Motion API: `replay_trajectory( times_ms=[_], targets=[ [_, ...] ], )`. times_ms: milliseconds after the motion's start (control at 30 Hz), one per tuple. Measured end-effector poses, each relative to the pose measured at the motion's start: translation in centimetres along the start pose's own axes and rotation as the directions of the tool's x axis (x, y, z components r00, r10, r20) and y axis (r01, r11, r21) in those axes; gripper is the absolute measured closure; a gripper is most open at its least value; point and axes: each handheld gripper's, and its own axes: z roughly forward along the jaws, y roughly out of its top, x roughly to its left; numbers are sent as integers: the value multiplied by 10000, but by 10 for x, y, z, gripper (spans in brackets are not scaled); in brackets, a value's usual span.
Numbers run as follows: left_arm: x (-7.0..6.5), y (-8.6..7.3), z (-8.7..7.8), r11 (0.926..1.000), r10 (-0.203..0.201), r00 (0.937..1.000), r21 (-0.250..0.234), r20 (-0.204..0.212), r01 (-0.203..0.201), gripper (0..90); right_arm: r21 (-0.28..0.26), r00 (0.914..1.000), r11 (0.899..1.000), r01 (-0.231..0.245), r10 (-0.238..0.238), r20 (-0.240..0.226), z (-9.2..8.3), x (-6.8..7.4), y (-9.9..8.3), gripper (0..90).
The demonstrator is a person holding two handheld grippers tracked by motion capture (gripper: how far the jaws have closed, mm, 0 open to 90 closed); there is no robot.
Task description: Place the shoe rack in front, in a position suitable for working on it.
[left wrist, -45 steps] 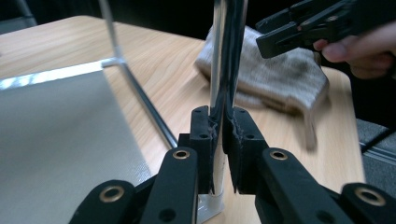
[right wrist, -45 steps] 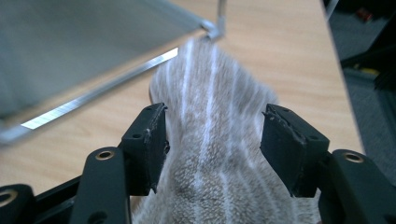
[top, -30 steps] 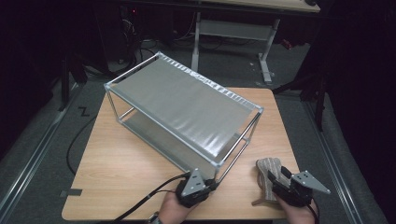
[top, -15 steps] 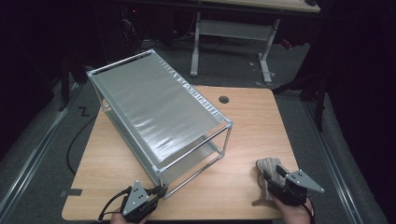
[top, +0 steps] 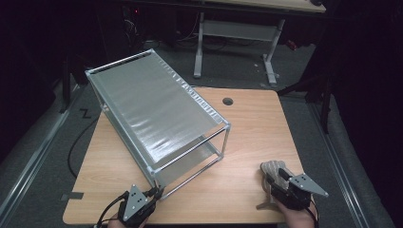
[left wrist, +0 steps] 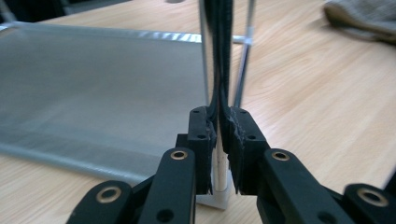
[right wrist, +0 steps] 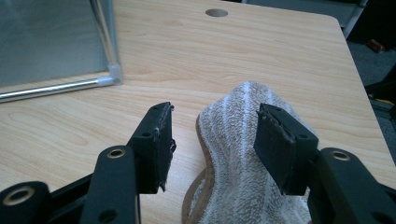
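No brand, label or writing is showing anywhere that can be read.

The rack (top: 157, 118) is a two-level metal frame: thin silvery rods at the edges, pale plastic joints at the corners, and flat grey sheets of fine mesh with a dull sheen stretched across the top and bottom. It is standing askew on the worktop (top: 247, 137), its far corner hanging past the worktop's far left edge and its near corner reaching almost to the near edge.

The left tool (top: 153, 192) is gripping the rack's near corner post, low down, just above the corner joint. In the left gripper view its jaws are standing narrow, pressed on the white post (left wrist: 218, 168) from both sides.

A cloth (right wrist: 243, 154), beige and fuzzy with paler stripes and a brown border, is lying bunched on the worktop well to the right of the rack, near the worktop's near right corner. The right tool (right wrist: 212, 140) is sitting over it with the raised fold between its jaws. Those jaws have just been closing, yet they are standing fairly wide, with a clear gap on the left pad's side; whether the right pad is touching the cloth I cannot tell.

A round hole (top: 227, 101) is showing in the worktop just beyond the rack.
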Motion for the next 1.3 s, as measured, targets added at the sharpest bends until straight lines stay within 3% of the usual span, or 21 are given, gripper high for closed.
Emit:
replay_trajectory(
  times_ms=[100, 267, 433, 700, 867, 1133, 1300],
  targets=[
    [-2, -2, -4, 9993, 350, 9969, 147, -698, -340, 781, 29, 10000, 10000, -24, 24, -42, 0, 0, 0, 463],
    [-2, -4, -8, 9980, 580, 9836, 360, -1707, -525, 766, 7, 10000, 10000, -44, 44, -46, 0, 0, 0, 464],
    [-6, -7, -6, 9930, 1180, 9728, 298, -1994, -1144, 748, 68, 10000, 10000, -48, 48, -70, 1, 0, -1, 468],
    [-7, 0, 10, 9904, 1379, 9791, 82, -1494, -1383, 748, 106, 10000, 9999, 13, -12, -69, 2, 3, 0, 470],
    [-19, 13, 36, 9868, 1596, 9845, -160, -734, -1611, 751, 65, 10000, 10000, -56, 57, -31, 0, 2, 0, 471],
    [-44, 35, 73, 9791, 2025, 9790, -255, 252, -2019, 752, 28, 9999, 9999, -111, 111, -15, -1, -1, -1, 472],
    [-49, 39, 68, 9820, 1891, 9792, -118, 735, -1888, 747, 55, 9999, 9999, -118, 118, -56, 0, -2, -1, 472]
  ],
)
